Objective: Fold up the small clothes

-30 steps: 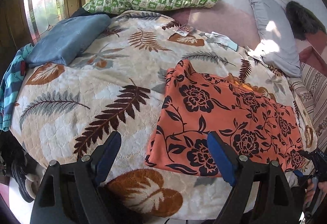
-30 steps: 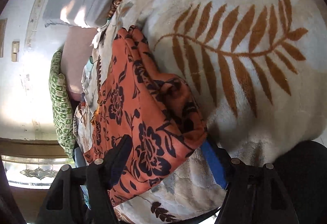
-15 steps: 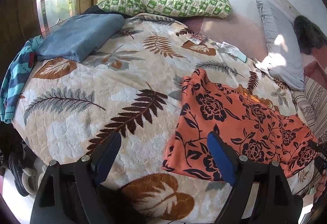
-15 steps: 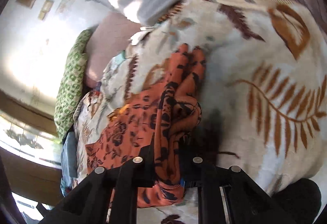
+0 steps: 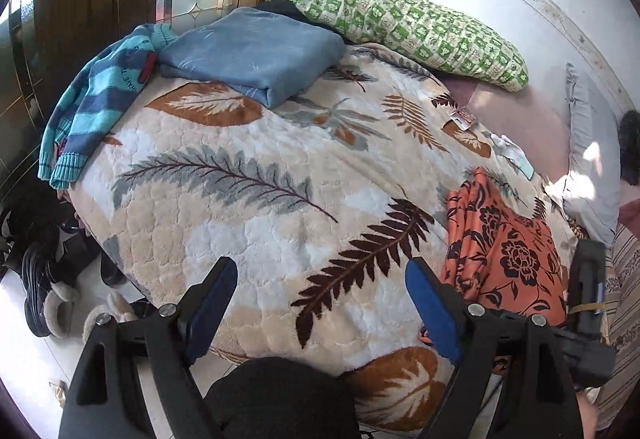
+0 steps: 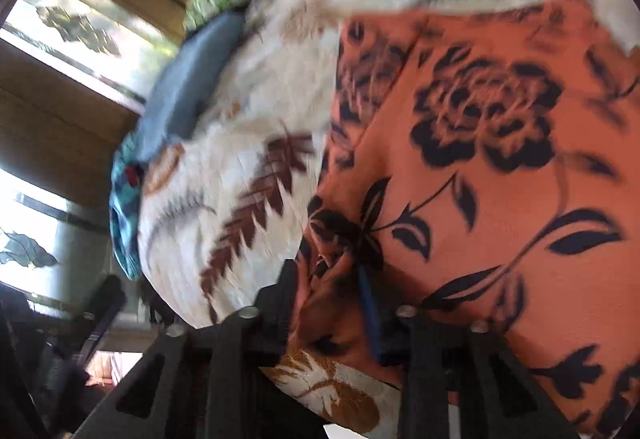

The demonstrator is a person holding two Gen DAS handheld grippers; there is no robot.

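Note:
An orange garment with black flowers (image 5: 504,255) lies on the leaf-patterned blanket (image 5: 280,199) at the right of the left wrist view. My left gripper (image 5: 320,291) is open and empty above the blanket's near edge, left of the garment. My right gripper (image 6: 336,279) is shut on a bunched edge of the orange garment (image 6: 480,179), which fills the right of the blurred right wrist view. The right gripper's body (image 5: 586,295) shows at the garment's right side in the left wrist view.
A folded blue cloth (image 5: 256,55) and a striped blue sweater (image 5: 100,99) lie at the blanket's far left. A green patterned pillow (image 5: 416,31) and a grey pillow (image 5: 588,159) lie at the back. Shoes and slippers (image 5: 52,299) sit on the floor at left.
My right gripper closed on the garment's edge and carried it across, so the garment now lies narrower. The left gripper's view swung left and back, staying open.

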